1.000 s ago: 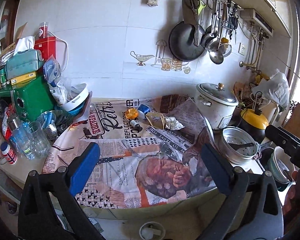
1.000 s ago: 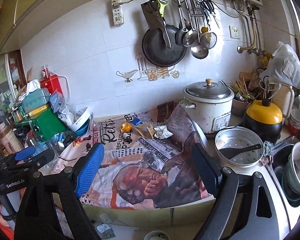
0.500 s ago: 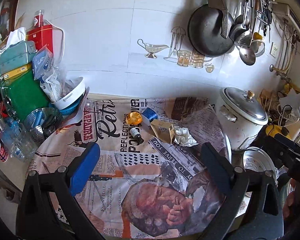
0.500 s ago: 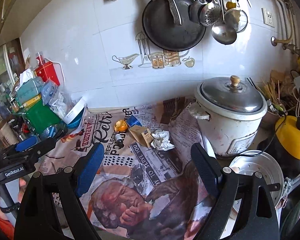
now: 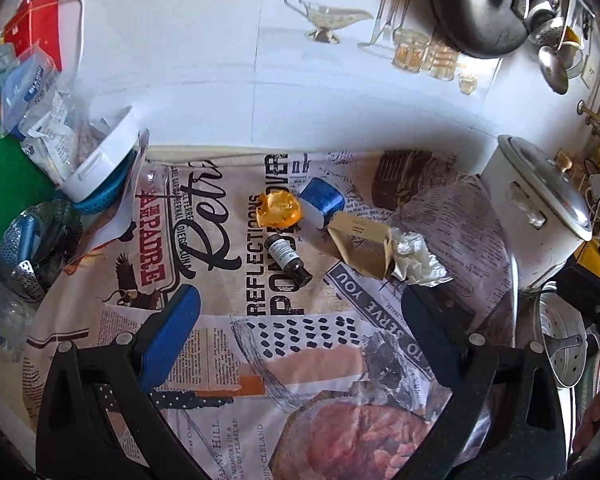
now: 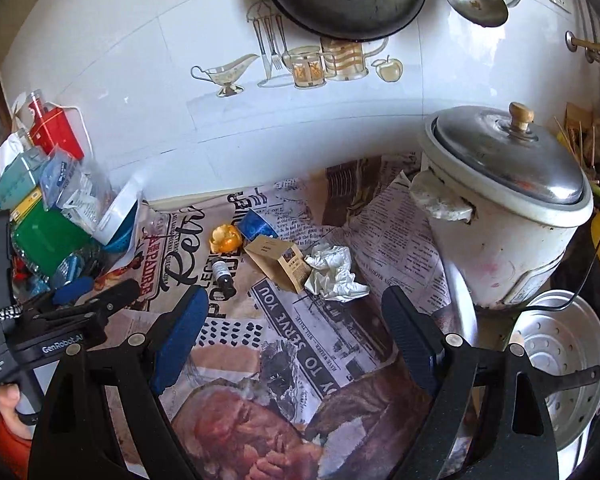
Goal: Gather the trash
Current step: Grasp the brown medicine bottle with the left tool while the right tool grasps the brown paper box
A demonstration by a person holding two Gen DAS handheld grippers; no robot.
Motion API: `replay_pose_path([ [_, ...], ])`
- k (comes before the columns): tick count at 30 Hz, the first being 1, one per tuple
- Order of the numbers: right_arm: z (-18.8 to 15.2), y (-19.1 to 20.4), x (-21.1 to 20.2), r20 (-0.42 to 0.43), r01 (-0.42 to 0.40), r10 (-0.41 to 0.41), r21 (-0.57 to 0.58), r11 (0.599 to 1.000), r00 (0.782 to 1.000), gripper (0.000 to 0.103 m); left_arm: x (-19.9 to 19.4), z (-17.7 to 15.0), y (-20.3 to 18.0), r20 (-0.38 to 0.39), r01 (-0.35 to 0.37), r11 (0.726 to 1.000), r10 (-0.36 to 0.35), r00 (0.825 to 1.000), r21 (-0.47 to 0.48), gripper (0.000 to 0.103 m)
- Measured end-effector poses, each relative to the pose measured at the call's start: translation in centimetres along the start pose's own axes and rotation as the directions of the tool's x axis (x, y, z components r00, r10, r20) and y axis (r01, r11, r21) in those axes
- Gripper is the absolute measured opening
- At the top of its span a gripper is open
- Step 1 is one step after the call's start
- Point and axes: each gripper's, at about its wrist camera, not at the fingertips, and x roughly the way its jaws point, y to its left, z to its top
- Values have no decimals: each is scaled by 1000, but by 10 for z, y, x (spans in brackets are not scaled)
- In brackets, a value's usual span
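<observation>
Trash lies on the newspaper-covered counter [image 5: 228,344]: an orange peel [image 5: 278,210], a blue wrapper [image 5: 322,200], a small dark bottle [image 5: 288,258] lying on its side, a brown paper box [image 5: 360,242] and a crumpled white tissue [image 5: 418,258]. The same items show in the right wrist view: peel [image 6: 225,238], wrapper [image 6: 256,222], bottle [image 6: 223,274], box [image 6: 278,262], tissue [image 6: 334,274]. My left gripper [image 5: 300,320] is open and empty, just short of the bottle. My right gripper [image 6: 294,316] is open and empty, just short of the tissue.
A white rice cooker [image 6: 504,204] stands at the right, with a perforated steamer tray [image 6: 556,364] in front of it. Clutter of a green box [image 5: 4,184], a white bowl [image 5: 104,156] and a metal strainer [image 5: 32,248] fills the left. Pans and ladles hang above.
Both grippers have moved forward and down toward the trash pile, which now looks much larger. Both stay open.
</observation>
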Motion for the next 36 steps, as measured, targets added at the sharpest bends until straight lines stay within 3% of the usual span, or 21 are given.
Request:
replay_pose_path([
  [4,7,4,34,-52,34,-33,20,999,998,86,53,2,11,-85,-5,1000,7,996,24,98],
  [8,10,3,69,-97,42,-40,22,999,994,86,105,-1,11,-170,15,999,-8,985,37,85],
  [14,10,-2,115,-166,21,-17,22,1000,986,86,157,-6,14,-244,47,998,-54,968,-33,65],
  [24,14,0,159,-215,-20,9,-49,999,977,80,187,-9,12,-242,13,996,-34,970,-85,45],
  [26,16,1,168,-223,-46,34,-51,998,974,79,190,-8,17,-247,-3,996,-19,969,-90,31],
  [29,20,4,184,-234,-81,64,-65,995,970,79,189,-8,27,-241,-23,996,1,970,-89,22],
  [36,33,12,221,-277,-126,78,-158,979,958,75,188,-6,47,-222,0,996,-19,975,-85,22],
])
